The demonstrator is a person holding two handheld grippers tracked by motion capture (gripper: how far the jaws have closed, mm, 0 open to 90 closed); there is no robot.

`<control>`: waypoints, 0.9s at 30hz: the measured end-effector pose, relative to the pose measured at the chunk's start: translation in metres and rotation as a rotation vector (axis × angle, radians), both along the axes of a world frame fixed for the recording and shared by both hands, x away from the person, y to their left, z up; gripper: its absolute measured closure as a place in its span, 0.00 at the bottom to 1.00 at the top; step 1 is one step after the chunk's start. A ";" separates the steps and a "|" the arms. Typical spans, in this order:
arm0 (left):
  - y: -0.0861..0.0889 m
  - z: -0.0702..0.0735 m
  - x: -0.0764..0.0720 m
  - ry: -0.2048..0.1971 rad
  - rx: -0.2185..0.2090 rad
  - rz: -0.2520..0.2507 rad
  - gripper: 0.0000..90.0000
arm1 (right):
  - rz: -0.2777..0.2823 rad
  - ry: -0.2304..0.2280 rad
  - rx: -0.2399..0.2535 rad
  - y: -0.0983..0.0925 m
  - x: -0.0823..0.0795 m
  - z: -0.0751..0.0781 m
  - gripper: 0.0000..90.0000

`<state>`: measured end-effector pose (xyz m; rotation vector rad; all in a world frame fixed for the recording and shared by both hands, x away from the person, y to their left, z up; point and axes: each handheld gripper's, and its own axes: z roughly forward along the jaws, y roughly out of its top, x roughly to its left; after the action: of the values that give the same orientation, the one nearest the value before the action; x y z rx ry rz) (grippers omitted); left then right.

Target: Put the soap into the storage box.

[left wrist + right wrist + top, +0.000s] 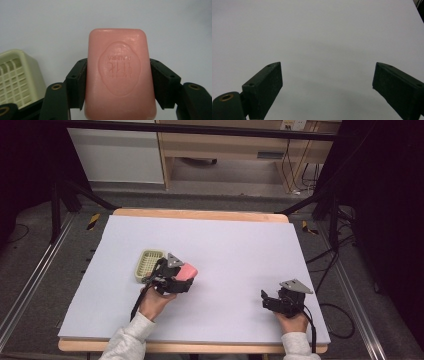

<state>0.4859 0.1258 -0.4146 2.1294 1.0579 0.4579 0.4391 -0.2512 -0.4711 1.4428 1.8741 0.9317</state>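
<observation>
Starting at the left of the table (pixel 225 245), the pale yellow soap dish (pixel 148 263) sits empty on the white surface, its slotted floor showing in the left gripper view (pixel 15 75). Just to its right, the left gripper (pixel 186 276) has its jaws clamped on the long sides of the pink soap bar (pixel 120 75), which is held off the table with its stamped face toward the camera. From above, the bar (pixel 186 270) pokes out past the jaws toward the middle of the table, close beside the dish but not over it.

The main risk, as I judge it, is the grip itself. Soap is smooth and waxy, and the pads meet only the lower part of its two sides; most of the bar hangs forward beyond them. A quick swing or a tilt of the wrist could let it pivot or slide out and drop onto the table. Squeezing harder could dent it or squirt it forward.

A second risk is the dish. It looks light and stands loose, so a jaw or the bar's corner catching its rim could shove or tip it. The bar also seems close to the dish's inner size, so coming down askew could leave it propped on the rim.

Farther right, the right gripper (pixel 270 299) rests low with its jaws spread wide and nothing between them (pixel 327 87). It is well apart from the dish, too far to steady it.
</observation>
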 end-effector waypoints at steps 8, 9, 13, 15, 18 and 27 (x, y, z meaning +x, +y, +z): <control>0.029 0.006 0.000 -0.006 -0.005 0.045 0.41 | -0.001 0.003 -0.001 0.001 0.000 0.000 0.11; 0.030 0.006 0.000 -0.008 -0.014 0.053 0.41 | 0.000 0.002 -0.001 0.001 0.000 0.000 0.11; 0.043 0.008 0.004 -0.006 -0.029 0.089 0.41 | 0.000 0.003 -0.002 0.000 0.000 0.000 0.11; 0.048 0.009 0.005 -0.011 -0.040 0.106 0.41 | 0.002 0.004 -0.002 0.000 0.001 0.000 0.11; 0.054 0.010 0.007 -0.016 -0.042 0.125 0.41 | 0.002 0.007 0.003 0.001 0.000 0.000 0.11; 0.072 0.009 0.017 -0.020 -0.055 0.182 0.41 | 0.007 0.007 0.000 0.001 0.001 -0.001 0.11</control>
<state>0.5025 0.1978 -0.4057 1.9858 1.2447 0.5280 0.4397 -0.2499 -0.4719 1.4425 1.8851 0.9305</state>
